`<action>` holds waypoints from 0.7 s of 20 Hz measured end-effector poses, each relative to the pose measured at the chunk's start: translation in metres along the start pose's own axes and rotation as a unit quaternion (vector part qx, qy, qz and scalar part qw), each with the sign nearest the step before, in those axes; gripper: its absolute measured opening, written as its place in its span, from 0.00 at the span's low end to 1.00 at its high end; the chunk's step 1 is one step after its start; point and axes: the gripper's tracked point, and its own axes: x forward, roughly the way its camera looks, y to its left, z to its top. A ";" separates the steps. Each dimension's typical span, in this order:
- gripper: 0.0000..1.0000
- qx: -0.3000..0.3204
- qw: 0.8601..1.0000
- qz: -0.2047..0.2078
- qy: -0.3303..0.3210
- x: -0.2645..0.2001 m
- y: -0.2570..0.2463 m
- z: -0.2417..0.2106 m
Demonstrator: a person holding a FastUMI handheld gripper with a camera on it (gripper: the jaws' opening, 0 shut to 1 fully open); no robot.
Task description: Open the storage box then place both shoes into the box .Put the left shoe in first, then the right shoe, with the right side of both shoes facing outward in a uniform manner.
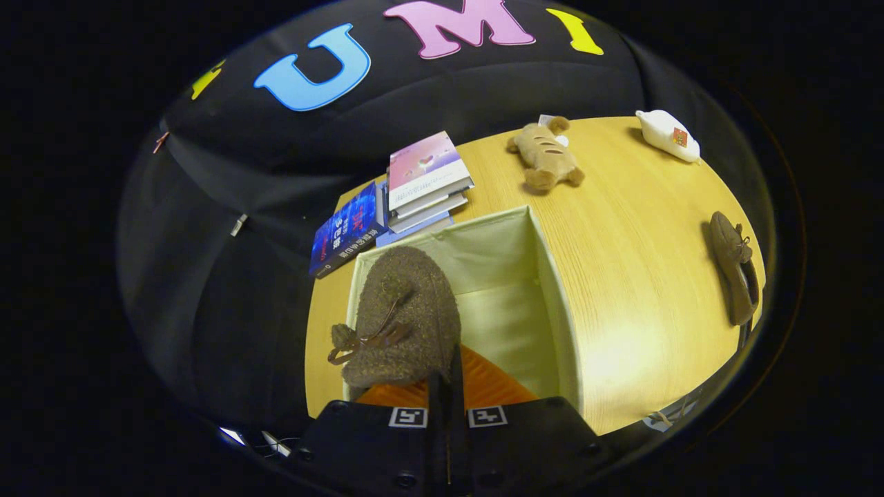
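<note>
A fuzzy brown shoe [404, 317] with a brown bow hangs from my gripper [447, 386], whose two fingers are pressed together on its heel edge. The shoe's toe points away from me, over the left part of the open storage box [552, 290], a pale fabric box with its mouth facing up. The box's light interior shows beyond and to the right of the shoe. The second brown shoe [733, 276] lies on the wooden table far to the right of the box.
A stack of books [423, 186] and a blue book [345, 235] lie just behind the box. A brown plush toy [545, 157] lies farther back, and a white bottle-like object [668, 135] sits at the table's far right. The wooden table [635, 228] edge runs close past the second shoe.
</note>
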 end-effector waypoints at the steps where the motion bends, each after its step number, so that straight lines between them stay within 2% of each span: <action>1: 0.07 -0.002 1.000 -0.008 0.004 0.007 0.000 -0.002; 6: 0.07 -0.023 0.999 -0.030 0.024 0.037 0.005 -0.014; 8: 0.16 -0.037 0.998 -0.034 0.022 0.042 0.006 -0.016; 10: 0.32 -0.066 0.996 -0.040 0.044 0.045 0.007 -0.035; 13: 0.84 -0.100 0.994 -0.006 0.046 0.033 0.023 -0.045; 14: 0.91 -0.108 0.993 0.009 0.042 0.027 0.030 -0.042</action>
